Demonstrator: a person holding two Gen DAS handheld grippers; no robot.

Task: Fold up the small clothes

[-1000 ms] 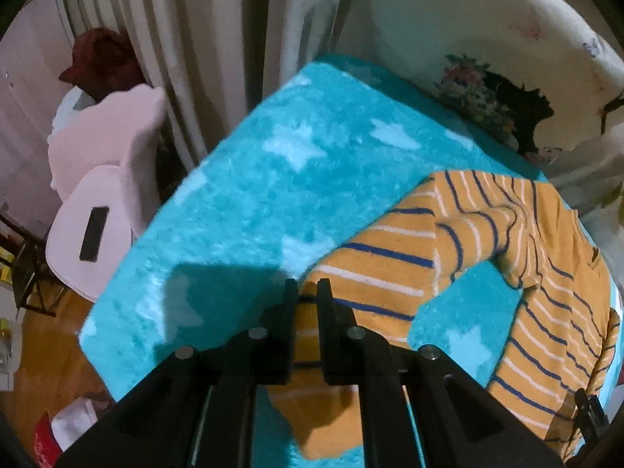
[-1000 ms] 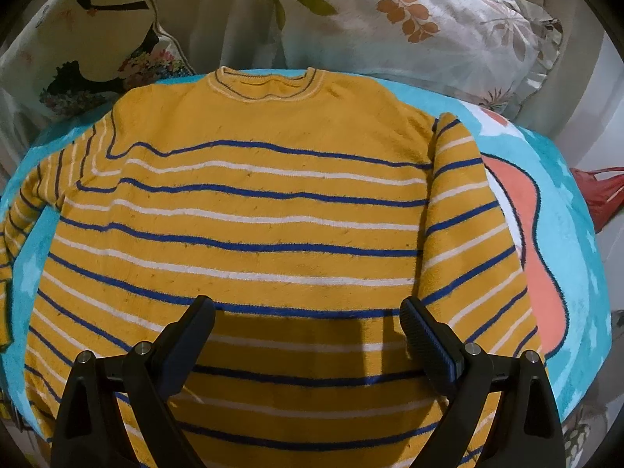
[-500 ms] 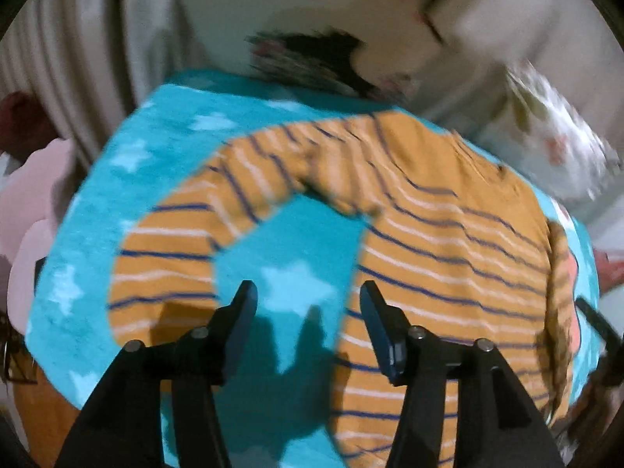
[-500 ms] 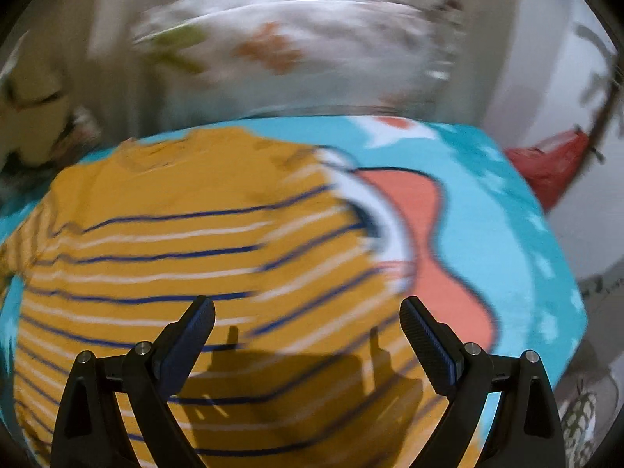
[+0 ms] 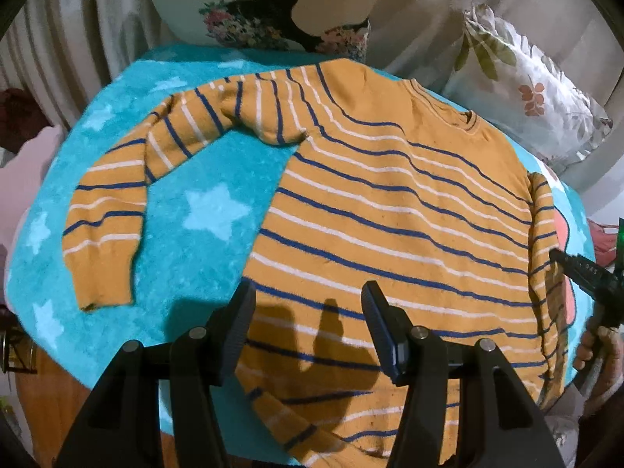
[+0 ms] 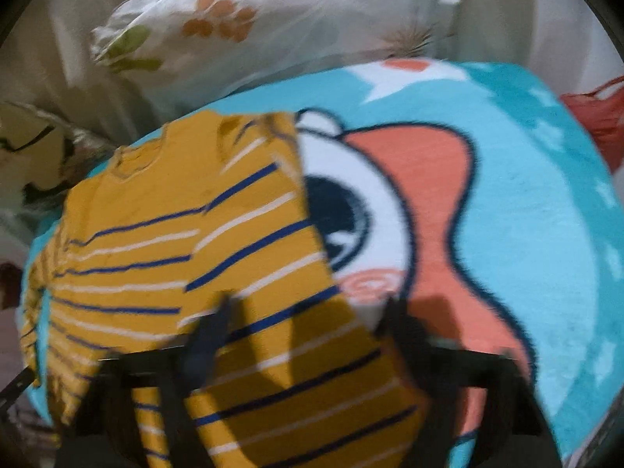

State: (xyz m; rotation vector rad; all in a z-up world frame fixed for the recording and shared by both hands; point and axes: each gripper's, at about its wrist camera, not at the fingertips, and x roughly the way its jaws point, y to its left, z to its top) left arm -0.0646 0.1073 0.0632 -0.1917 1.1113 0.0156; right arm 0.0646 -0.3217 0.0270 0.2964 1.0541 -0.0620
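Observation:
A small yellow sweater (image 5: 390, 210) with blue and white stripes lies flat on a turquoise star blanket (image 5: 210, 210). Its left sleeve (image 5: 117, 202) bends down and out over the blanket. Its right sleeve (image 6: 288, 273) is folded in along the body's right edge. My left gripper (image 5: 308, 312) is open and empty, above the sweater's lower left hem. My right gripper (image 6: 304, 331) is open and empty, blurred, above the folded right sleeve near the hem. It also shows at the right edge of the left wrist view (image 5: 585, 273).
Floral pillows (image 5: 526, 78) and a printed cushion (image 5: 273, 7) stand behind the blanket. A fish print (image 6: 421, 214) covers the blanket's right part. Curtains (image 5: 78, 39) hang at the back left. A red bag (image 6: 600, 117) lies off the right edge.
My left gripper let go of the left sleeve cuff, opened and swung right over the hem. My right gripper swung right toward the folded right sleeve, staying open.

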